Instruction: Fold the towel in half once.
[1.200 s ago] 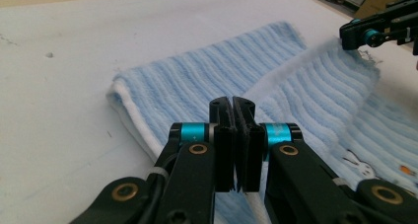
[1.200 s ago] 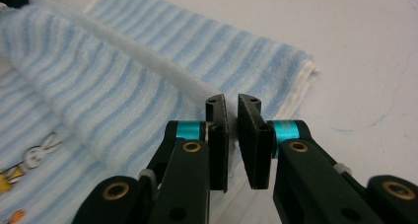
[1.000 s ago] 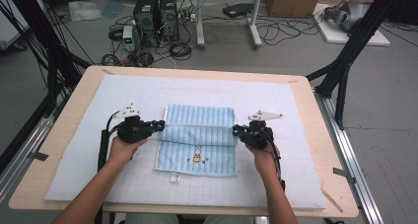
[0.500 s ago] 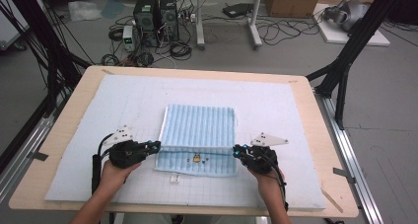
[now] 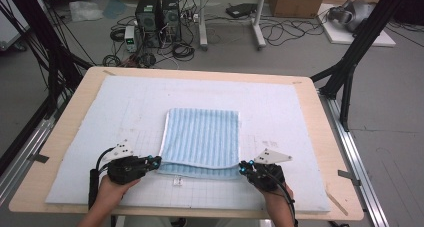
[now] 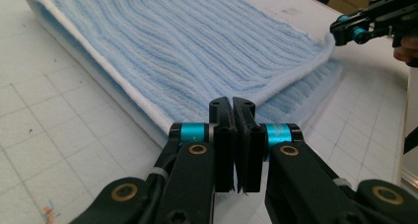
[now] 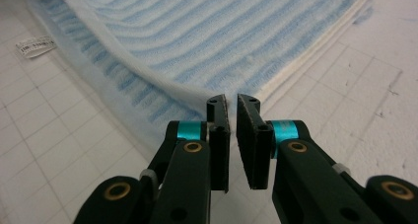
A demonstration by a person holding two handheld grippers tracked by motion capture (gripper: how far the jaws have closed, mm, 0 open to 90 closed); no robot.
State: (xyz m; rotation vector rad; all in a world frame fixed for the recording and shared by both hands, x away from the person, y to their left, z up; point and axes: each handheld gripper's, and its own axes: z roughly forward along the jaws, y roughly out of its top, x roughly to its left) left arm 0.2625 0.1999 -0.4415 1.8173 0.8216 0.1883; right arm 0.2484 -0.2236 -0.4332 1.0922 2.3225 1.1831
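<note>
A light-blue striped towel [image 5: 202,137] lies folded on the white gridded mat [image 5: 285,112]. Its upper layer is drawn toward the near edge, and a strip of the lower layer shows beneath. My left gripper [image 5: 157,160] is shut on the upper layer's near-left corner; in the left gripper view the jaws [image 6: 232,103] pinch the towel's white hem [image 6: 197,46]. My right gripper [image 5: 241,167] is shut on the near-right corner, and its tips [image 7: 229,100] clamp the hem of the towel [image 7: 222,31]. The right gripper [image 6: 352,29] also appears far off in the left gripper view.
A small white label [image 5: 176,181] pokes out from the towel's near edge, and the same label [image 7: 34,45] shows in the right gripper view. The mat rests on a wooden table [image 5: 325,137]. Computers, cables and stands are on the floor beyond the table.
Both hands have moved toward the near edge of the table, drawing the towel's upper layer over the lower one. The printed patch on the lower layer is now covered.
</note>
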